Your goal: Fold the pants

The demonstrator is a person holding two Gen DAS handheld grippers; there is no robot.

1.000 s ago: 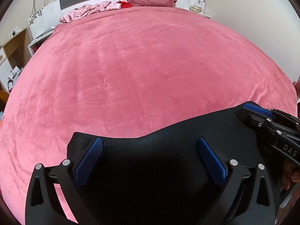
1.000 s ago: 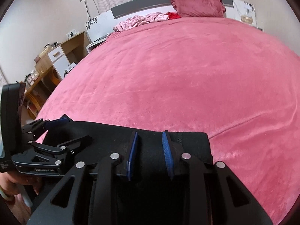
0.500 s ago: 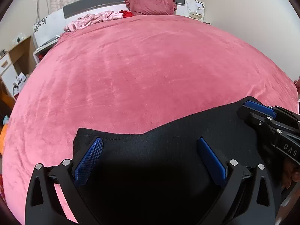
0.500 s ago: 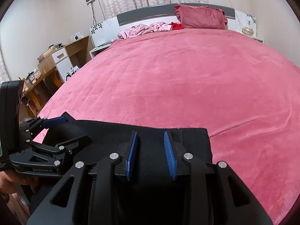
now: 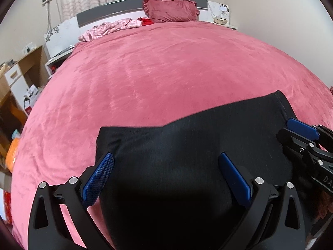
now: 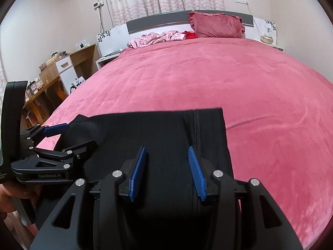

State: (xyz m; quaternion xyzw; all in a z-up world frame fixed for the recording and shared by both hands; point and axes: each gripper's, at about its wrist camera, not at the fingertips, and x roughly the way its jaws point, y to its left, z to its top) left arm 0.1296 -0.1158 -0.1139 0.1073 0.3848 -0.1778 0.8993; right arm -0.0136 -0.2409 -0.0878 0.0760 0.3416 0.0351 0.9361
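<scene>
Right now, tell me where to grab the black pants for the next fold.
Grip the far edge of the black pants, near its two corners, one tool each, coming from the near side over the cloth. That edge lies straight and flat on the pink bedspread, so both corners lift evenly.

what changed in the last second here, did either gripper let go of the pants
The right gripper has just been opening; its pads now stand apart over the black pants, no longer pinching them. Both cameras have tipped up, showing more wall. The left gripper stayed wide open, and the pants stayed on the bed.
</scene>
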